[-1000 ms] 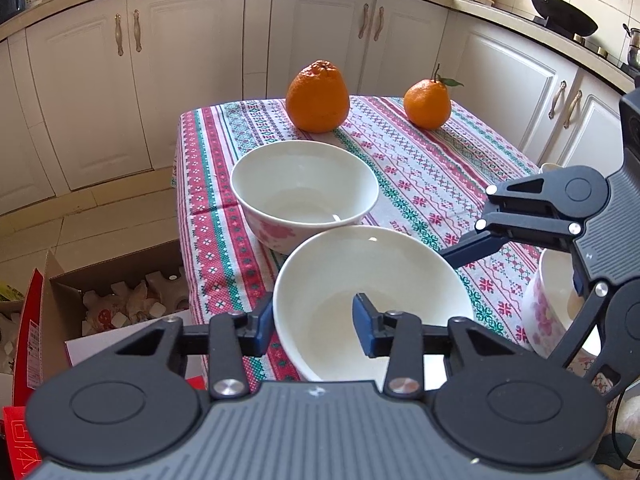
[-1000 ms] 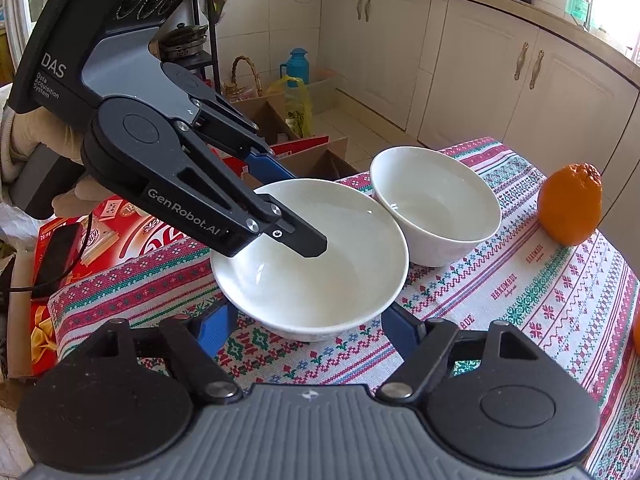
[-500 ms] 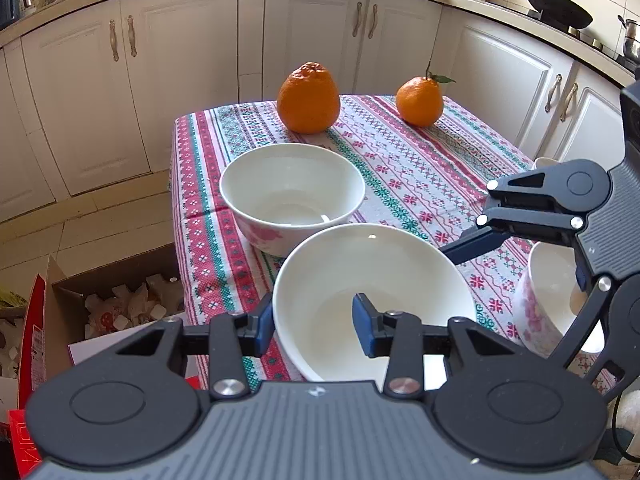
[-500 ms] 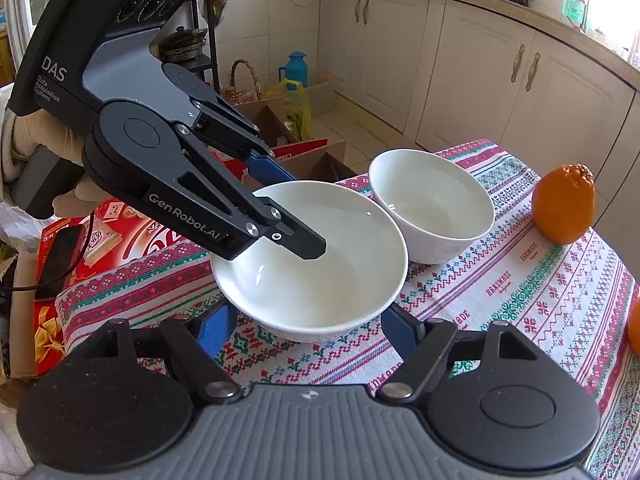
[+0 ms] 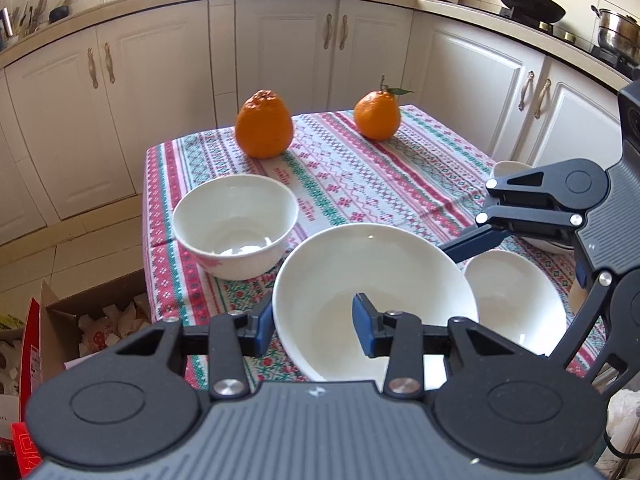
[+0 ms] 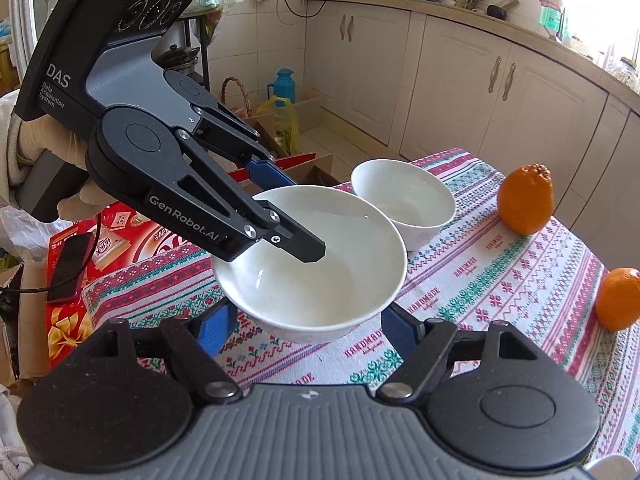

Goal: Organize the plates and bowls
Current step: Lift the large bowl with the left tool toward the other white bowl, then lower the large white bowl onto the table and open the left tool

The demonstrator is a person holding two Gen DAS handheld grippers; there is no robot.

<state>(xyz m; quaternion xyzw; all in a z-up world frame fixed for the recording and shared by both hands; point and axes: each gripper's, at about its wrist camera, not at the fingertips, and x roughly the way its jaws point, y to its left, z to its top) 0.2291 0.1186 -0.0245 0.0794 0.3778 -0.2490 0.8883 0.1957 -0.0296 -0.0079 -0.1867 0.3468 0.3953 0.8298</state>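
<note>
My left gripper [image 5: 314, 330] is shut on the near rim of a wide white bowl [image 5: 380, 280], one finger inside and one outside, and holds it above the patterned tablecloth [image 5: 360, 176]. The held bowl shows in the right wrist view [image 6: 320, 276] with the left gripper [image 6: 288, 216] clamped on its rim. A second white bowl [image 5: 236, 224] with pink flowers stands on the table to the left, also seen in the right wrist view [image 6: 404, 200]. A third white bowl [image 5: 516, 300] sits to the right. My right gripper [image 6: 310, 326] is open, its fingers on either side of the held bowl.
Two oranges [image 5: 264, 124] [image 5: 377, 115] stand at the far end of the table. A small white dish [image 5: 508, 168] lies behind my right gripper's arm. A cardboard box [image 5: 92, 328] and red packages [image 6: 100, 232] are on the floor beside the table. White cabinets [image 5: 280, 48] surround the room.
My left gripper has lifted the wide bowl higher and away from the flowered bowl. The third bowl on the right has come into fuller view. My right gripper stays open around the bowl.
</note>
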